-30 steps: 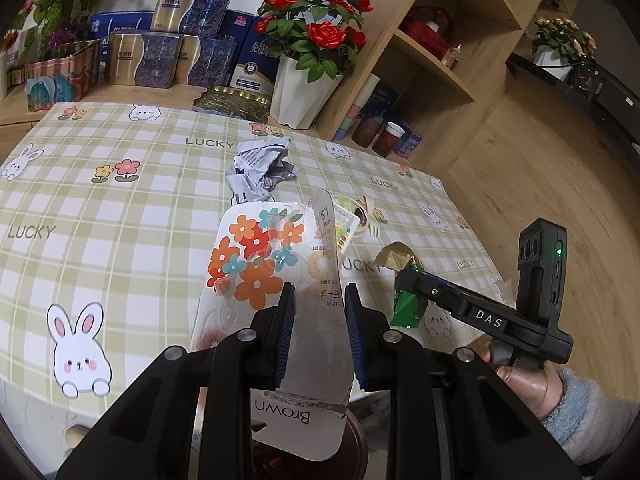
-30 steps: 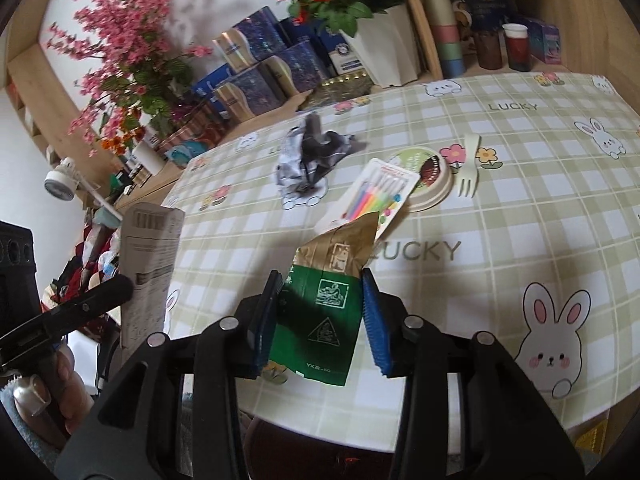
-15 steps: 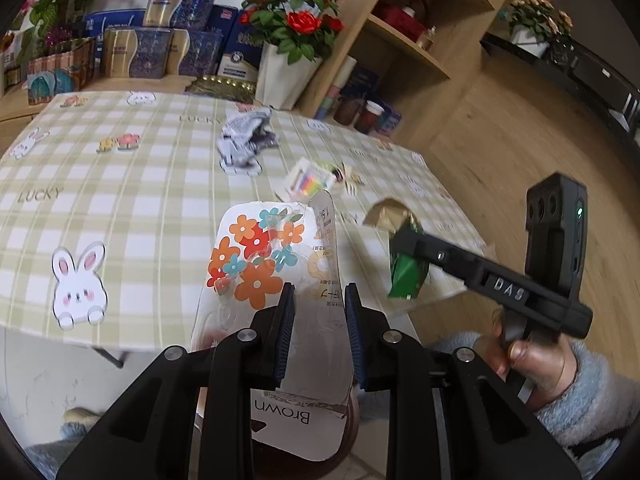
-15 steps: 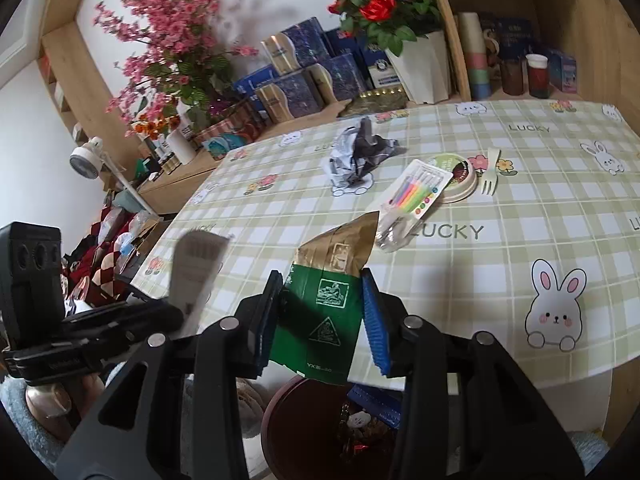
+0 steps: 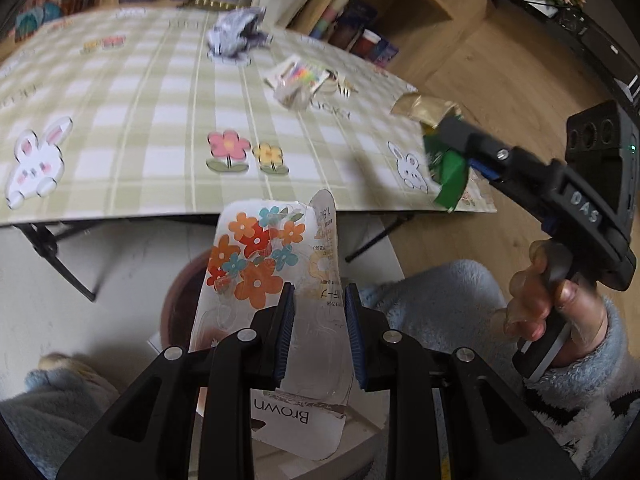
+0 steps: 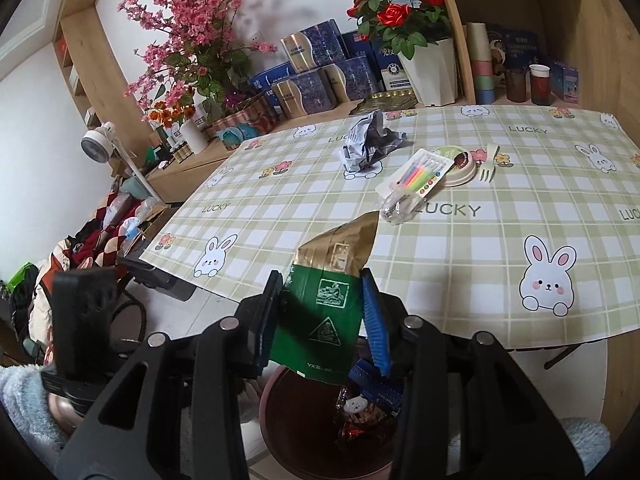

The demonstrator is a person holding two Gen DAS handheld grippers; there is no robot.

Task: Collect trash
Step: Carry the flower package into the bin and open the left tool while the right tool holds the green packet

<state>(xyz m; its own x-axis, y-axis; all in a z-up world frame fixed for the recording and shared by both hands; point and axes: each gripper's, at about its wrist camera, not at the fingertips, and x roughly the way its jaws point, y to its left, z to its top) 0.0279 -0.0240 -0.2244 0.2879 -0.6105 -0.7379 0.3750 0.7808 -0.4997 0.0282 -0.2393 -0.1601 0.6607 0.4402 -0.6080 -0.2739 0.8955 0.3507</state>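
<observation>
My left gripper (image 5: 319,320) is shut on a clear plastic package (image 5: 264,264) printed with orange and blue flowers, held off the table's near edge above a brown bin (image 5: 180,292). My right gripper (image 6: 322,312) is shut on a green and gold foil wrapper (image 6: 326,300), directly over the same brown bin (image 6: 304,424), which holds several scraps. From the left wrist, the right gripper (image 5: 452,148) with its wrapper (image 5: 450,176) shows at the right, held by a hand in a fuzzy blue sleeve. Crumpled paper (image 6: 370,140), a marker pack (image 6: 418,176), a round lid (image 6: 460,164) and a fork (image 6: 488,162) lie on the table.
The table wears a green checked cloth (image 6: 520,208) with rabbits. Behind it stand a white pot of red roses (image 6: 430,68), pink blossoms (image 6: 192,40), boxes and wooden shelves (image 6: 516,40). Black folding legs (image 5: 52,256) show under the table. A white fan (image 6: 98,146) stands at the left.
Both grippers pulled back from over the table and now hang off its near edge above the bin. The left one dropped and tipped further down. Neither grip changed.
</observation>
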